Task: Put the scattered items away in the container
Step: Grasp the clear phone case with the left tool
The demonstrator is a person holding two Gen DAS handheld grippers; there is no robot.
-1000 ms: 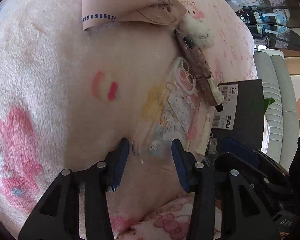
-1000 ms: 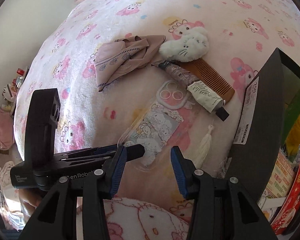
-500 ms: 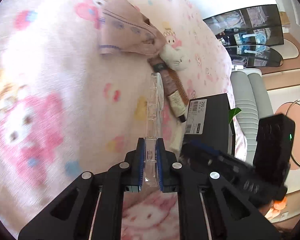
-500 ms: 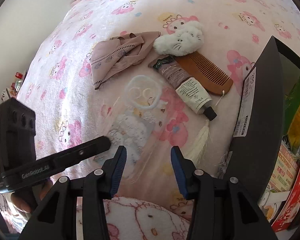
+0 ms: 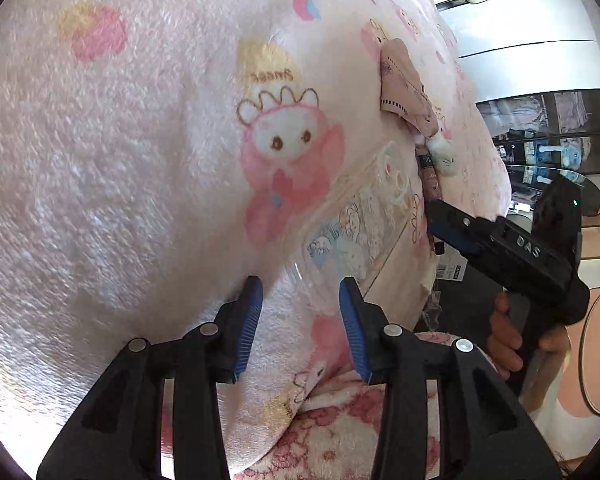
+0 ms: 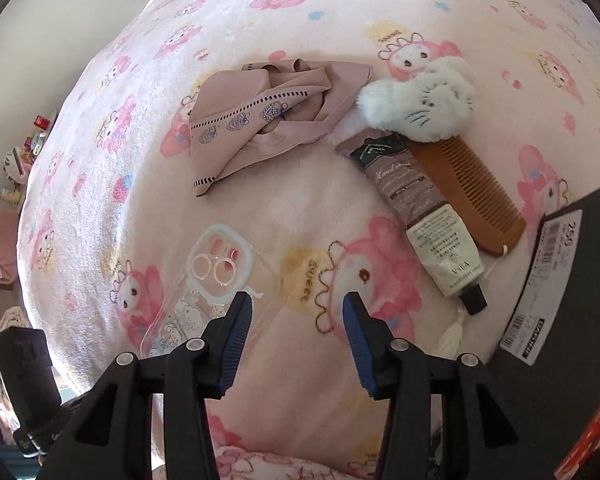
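A clear phone case (image 5: 364, 232) with cartoon stickers lies flat on the pink blanket. My left gripper (image 5: 302, 304) hovers at its near corner with its jaws opening; the pads do not touch the case. In the right wrist view the phone case (image 6: 204, 280) lies just left of my right gripper (image 6: 296, 312), which is open and holds nothing. Beyond it lie a hand cream tube (image 6: 420, 208), a wooden comb (image 6: 472, 196), a white plush (image 6: 424, 100) and a folded pink cloth (image 6: 268, 120). The black box (image 6: 588, 248) stands at the right edge.
The pink cartoon blanket (image 6: 300, 20) covers a bed that drops off at the left. A hand holds the right gripper (image 5: 500, 248) to the right of the case. The left gripper's body (image 6: 24, 380) shows at lower left. Colourful packages (image 6: 592, 432) sit beside the box.
The left gripper had the phone case clamped on edge and lifted; now its jaws have let go and the case lies flat, further left on the blanket. The right gripper shifted slightly.
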